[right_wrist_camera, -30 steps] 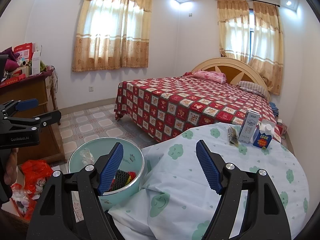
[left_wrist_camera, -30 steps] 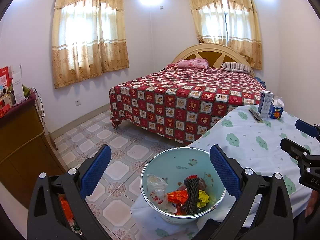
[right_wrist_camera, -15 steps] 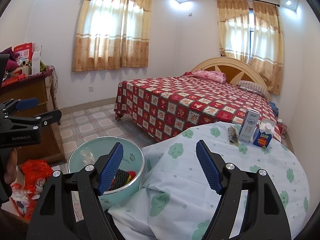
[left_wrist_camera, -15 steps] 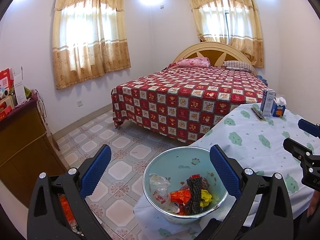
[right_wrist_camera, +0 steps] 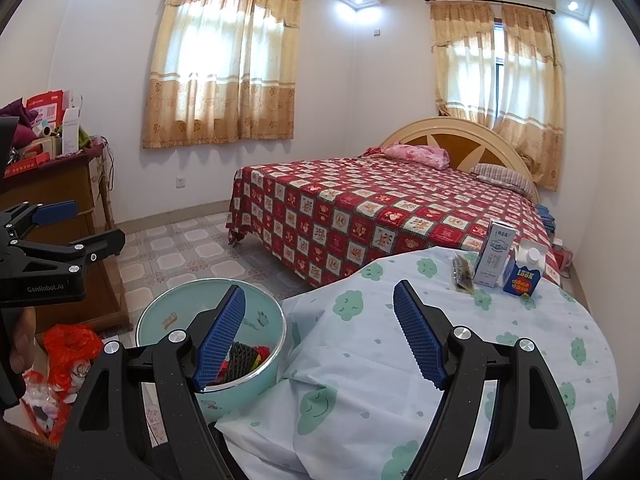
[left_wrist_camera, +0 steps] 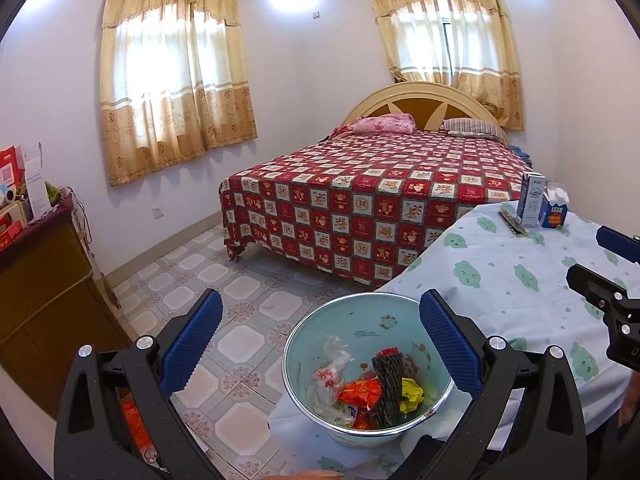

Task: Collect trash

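A light blue bucket stands beside the table and holds wrappers, a clear bag and a dark ridged roll. It also shows in the right wrist view. My left gripper is open and empty, above and in front of the bucket. My right gripper is open and empty over the table's near edge. On the far side of the table stand a white carton and a blue carton, with a dark flat wrapper beside them.
The round table has a white cloth with green clouds. A bed with a red checked cover stands behind. A wooden cabinet is at left. A basket with red bags sits on the floor beside the bucket.
The left wrist view has shifted slightly, so the bucket sits a little further right and lower in it. The right gripper has barely moved. Both stay open.
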Motion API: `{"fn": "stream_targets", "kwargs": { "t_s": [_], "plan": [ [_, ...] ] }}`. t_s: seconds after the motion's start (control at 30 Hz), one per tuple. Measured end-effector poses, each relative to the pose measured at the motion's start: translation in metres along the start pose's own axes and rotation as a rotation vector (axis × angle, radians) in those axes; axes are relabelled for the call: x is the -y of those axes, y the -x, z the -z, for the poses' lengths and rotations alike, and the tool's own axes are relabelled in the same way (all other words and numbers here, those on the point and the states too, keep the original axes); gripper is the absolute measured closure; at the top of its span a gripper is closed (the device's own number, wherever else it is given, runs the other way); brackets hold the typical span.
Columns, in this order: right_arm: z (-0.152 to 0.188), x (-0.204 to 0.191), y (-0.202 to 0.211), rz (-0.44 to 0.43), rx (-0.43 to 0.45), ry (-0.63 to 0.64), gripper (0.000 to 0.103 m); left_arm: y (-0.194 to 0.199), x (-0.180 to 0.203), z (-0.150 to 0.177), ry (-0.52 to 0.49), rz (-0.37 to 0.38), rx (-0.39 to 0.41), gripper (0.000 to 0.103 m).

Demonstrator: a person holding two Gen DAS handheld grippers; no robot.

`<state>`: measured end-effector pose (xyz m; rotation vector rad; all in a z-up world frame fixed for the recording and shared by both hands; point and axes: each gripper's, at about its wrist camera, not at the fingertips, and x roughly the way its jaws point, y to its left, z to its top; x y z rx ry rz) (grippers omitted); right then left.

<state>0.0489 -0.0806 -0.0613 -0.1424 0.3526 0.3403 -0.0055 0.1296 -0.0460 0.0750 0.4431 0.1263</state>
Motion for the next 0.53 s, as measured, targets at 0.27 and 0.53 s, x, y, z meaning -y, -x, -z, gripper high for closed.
{"fn": "stream_targets", "kwargs": {
  "t_s": [0.27, 0.53],
  "plan": [
    [0.001, 0.004, 0.001, 0.010, -0.006, -0.010, 0.027, 0.000, -0.003, 0.002, -0.006, 0.002, -0.010, 0.006],
    [0.017, 0.107, -0.034, 0.174, -0.148, -0.173, 0.017, -0.004, -0.002, 0.000, 0.004, 0.032, -0.027, 0.006]
  ]
}}
